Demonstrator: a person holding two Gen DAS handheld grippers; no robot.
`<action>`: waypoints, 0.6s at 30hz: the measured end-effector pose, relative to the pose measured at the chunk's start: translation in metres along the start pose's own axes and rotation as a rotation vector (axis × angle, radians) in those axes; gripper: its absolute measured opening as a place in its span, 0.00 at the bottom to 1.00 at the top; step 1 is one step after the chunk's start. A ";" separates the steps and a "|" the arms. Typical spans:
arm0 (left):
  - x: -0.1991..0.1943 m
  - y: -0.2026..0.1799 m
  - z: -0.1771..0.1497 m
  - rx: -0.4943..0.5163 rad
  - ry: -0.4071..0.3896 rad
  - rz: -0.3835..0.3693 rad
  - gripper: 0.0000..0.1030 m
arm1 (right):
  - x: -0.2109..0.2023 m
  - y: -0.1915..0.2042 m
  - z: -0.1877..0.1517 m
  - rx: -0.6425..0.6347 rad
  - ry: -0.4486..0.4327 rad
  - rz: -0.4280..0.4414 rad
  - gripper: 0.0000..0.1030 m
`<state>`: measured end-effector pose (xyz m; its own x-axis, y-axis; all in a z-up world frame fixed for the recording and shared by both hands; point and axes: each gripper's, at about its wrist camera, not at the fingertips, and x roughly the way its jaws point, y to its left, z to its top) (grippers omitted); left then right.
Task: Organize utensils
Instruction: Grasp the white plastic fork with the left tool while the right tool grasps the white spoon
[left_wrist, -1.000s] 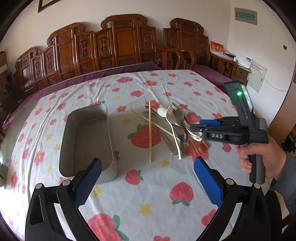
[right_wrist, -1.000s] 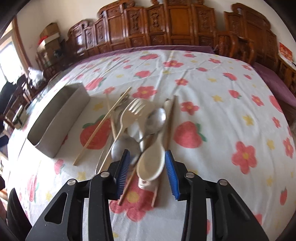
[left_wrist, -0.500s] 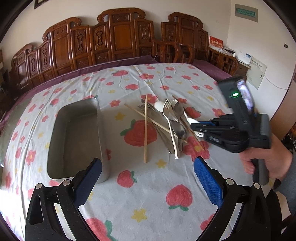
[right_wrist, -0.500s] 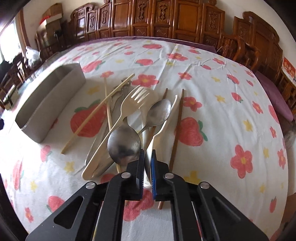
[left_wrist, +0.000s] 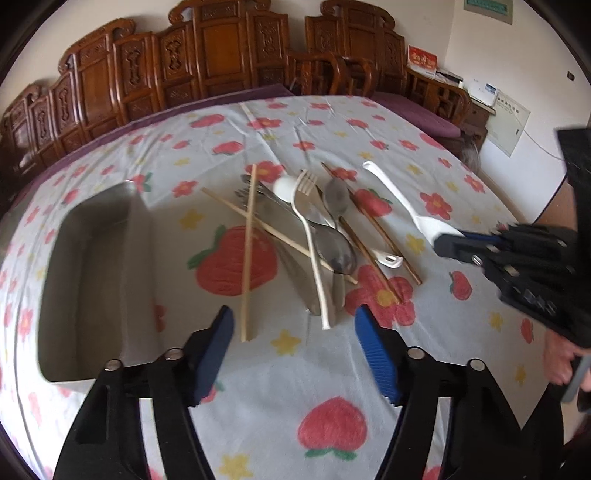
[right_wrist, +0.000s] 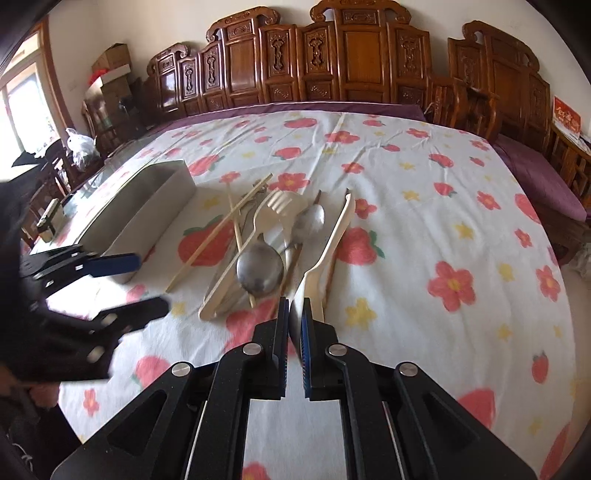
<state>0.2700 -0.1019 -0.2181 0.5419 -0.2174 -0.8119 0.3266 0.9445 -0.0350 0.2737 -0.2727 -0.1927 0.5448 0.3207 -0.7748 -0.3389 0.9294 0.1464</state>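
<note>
From the left wrist: left gripper (left_wrist: 293, 334) spread wide over the utensil pile (left_wrist: 310, 236), steel tray (left_wrist: 92, 273) alongside, right gripper (left_wrist: 448, 242) blurred.

From the right wrist: right gripper (right_wrist: 294, 314) now pinching the white plastic spoon (right_wrist: 332, 243), bowl hidden between pads, lifted clear of the pile on the flowered worktop (right_wrist: 424, 229).

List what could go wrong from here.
The right tool pinches the white spoon only at its bowl edge, so it may swivel or slip. Its long handle could catch the pile, knocking the metal spoon or chopsticks. The tray is far across.
</note>
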 end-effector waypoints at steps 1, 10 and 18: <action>0.004 -0.002 0.001 0.001 0.003 -0.008 0.60 | -0.003 -0.002 -0.005 -0.003 -0.001 -0.007 0.07; 0.048 -0.001 0.020 -0.074 0.089 -0.061 0.27 | -0.009 -0.019 -0.023 0.017 0.003 -0.031 0.07; 0.052 -0.002 0.021 -0.091 0.086 -0.071 0.07 | -0.015 -0.022 -0.019 0.022 -0.012 -0.028 0.07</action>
<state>0.3141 -0.1201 -0.2484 0.4506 -0.2665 -0.8520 0.2877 0.9468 -0.1440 0.2578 -0.3015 -0.1960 0.5630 0.2967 -0.7714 -0.3065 0.9417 0.1385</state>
